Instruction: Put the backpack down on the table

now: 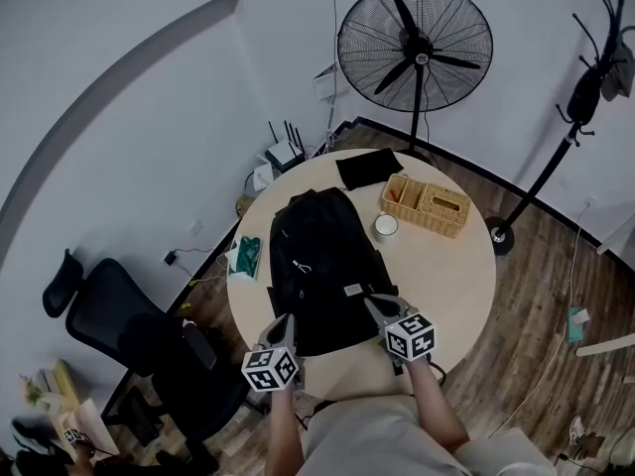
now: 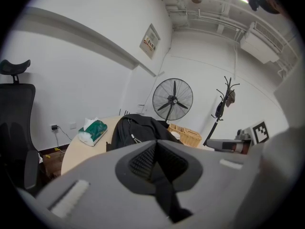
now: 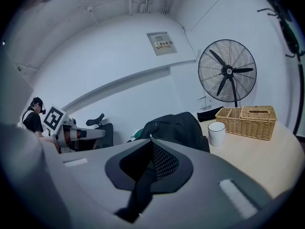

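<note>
Two jaw pairs: both fully closed.
Left gripper [image 1: 282,327]: clamped on black webbing strap [image 2: 164,194].
Right gripper [image 1: 377,308]: clamped on second black strap [image 3: 137,194].
Black fabric backpack [image 1: 319,266]: lying flat on round pale wooden table [image 1: 456,276], its near edge at both grippers.
White cylindrical cup [image 1: 385,227]: just beside backpack.

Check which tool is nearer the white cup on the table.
Right. The right tool is at the near right corner of the backpack, on the same side as the white cup. The left tool is at the near left corner, across the backpack from it.
</note>
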A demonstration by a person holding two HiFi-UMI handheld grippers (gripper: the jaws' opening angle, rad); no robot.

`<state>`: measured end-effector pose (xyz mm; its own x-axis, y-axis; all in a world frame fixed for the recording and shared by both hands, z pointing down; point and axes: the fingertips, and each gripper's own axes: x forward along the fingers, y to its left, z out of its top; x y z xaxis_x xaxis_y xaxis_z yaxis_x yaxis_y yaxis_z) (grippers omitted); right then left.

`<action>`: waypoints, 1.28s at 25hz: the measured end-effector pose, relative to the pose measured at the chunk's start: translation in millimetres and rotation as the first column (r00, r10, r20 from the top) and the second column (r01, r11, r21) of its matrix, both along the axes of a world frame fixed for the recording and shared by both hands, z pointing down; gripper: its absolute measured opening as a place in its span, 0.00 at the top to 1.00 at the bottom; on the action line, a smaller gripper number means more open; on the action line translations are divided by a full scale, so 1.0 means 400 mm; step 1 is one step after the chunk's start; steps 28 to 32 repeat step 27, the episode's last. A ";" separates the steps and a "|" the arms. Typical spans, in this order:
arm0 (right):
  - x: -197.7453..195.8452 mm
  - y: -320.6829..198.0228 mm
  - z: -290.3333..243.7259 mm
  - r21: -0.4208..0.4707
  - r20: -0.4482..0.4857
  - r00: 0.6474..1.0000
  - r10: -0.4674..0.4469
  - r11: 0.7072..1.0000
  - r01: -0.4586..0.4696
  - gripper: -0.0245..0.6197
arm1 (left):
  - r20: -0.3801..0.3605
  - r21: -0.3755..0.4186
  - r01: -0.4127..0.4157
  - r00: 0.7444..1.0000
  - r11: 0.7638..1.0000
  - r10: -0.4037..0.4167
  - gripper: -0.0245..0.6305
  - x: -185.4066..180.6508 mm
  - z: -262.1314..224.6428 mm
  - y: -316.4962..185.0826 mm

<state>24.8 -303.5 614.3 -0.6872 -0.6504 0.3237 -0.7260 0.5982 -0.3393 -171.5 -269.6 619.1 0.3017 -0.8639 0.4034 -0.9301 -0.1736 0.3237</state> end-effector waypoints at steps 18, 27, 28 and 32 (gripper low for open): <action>-0.012 0.004 0.002 0.010 -0.018 1.000 -0.019 1.000 0.019 0.96 | 0.012 -0.024 0.002 1.000 1.000 -0.002 0.88 -0.007 0.013 0.008; -0.003 -0.009 0.005 0.015 -0.022 1.000 -0.003 1.000 0.004 0.96 | -0.001 0.019 -0.034 0.999 0.999 0.034 0.88 0.019 -0.006 -0.006; -0.003 -0.009 0.005 0.015 -0.022 1.000 -0.003 1.000 0.004 0.96 | -0.001 0.019 -0.034 0.999 0.999 0.034 0.88 0.019 -0.006 -0.006; -0.003 -0.009 0.005 0.015 -0.022 1.000 -0.003 1.000 0.004 0.96 | -0.001 0.019 -0.034 0.999 0.999 0.034 0.88 0.019 -0.006 -0.006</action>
